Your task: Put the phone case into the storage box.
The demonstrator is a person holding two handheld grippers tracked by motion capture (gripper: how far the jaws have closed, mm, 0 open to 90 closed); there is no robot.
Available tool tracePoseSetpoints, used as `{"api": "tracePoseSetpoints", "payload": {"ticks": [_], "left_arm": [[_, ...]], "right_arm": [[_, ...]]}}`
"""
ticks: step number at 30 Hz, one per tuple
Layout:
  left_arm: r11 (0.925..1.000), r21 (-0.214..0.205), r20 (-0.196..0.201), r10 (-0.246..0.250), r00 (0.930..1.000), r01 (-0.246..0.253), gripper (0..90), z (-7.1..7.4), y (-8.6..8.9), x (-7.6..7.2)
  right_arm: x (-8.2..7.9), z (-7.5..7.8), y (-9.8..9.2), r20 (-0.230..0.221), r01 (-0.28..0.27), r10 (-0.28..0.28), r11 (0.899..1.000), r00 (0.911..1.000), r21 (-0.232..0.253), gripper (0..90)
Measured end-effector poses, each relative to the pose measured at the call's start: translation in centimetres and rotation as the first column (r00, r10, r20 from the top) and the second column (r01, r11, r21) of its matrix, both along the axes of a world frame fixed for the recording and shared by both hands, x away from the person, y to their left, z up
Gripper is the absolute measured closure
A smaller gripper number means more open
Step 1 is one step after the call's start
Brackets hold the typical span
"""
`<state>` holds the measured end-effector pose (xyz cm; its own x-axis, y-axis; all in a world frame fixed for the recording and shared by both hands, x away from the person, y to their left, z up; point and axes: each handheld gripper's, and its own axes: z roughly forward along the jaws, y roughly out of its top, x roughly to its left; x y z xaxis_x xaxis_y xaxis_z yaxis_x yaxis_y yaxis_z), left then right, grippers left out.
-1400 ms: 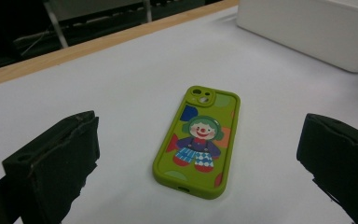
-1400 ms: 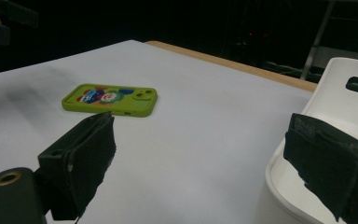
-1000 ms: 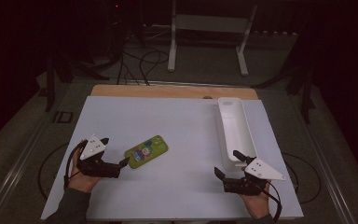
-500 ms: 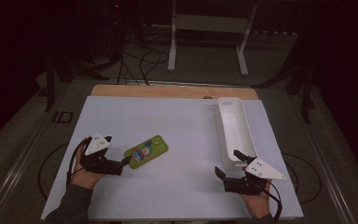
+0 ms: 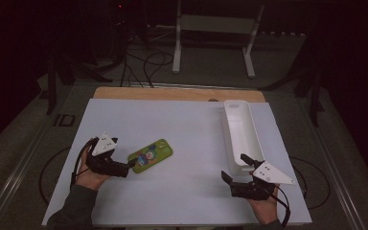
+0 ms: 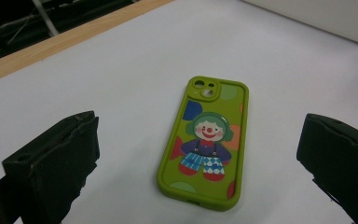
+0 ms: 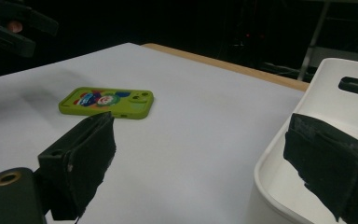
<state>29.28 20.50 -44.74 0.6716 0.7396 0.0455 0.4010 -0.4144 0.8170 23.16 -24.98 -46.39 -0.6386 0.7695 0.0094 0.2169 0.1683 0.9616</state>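
I'm looking down on the white table (image 5: 182, 124), and nothing on it has been picked up yet. The long white bin (image 5: 242, 134) sits along the right side, empty as far as I can see, its near end just beside my right gripper (image 5: 239, 168). That gripper's jaws stand wide apart with nothing between them; in the right gripper view the bin's rim (image 7: 279, 154) runs up between the jaws.

Over on the left, my left gripper (image 5: 130, 165) is at the near end of the green phone case (image 5: 150, 155), jaws spread wide, not gripping. In the left gripper view the case (image 6: 205, 140) lies flat, clown picture up, centred between the two jaws and clear of both.

So I judge this as the approach: the grasp is left to do, and any carry, perhaps to the bin, comes after.

Nothing stands between case and bin, just bare table. The one snag I see is that the case lies flat, giving the jaws little edge to catch.
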Motion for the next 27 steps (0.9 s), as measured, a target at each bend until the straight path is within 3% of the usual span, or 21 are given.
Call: {"api": "tracePoseSetpoints", "payload": {"ticks": [27], "left_arm": [[0.9935, 0.106, -0.049, -0.036, 0.9981, 0.041, 0.0, -0.1, -1.2, 1.7]], "right_arm": [[0.1, 0.0, 0.0, -0.004, -0.002, 0.002, 1.0, 1.0, 0.003, 8.5]]}}
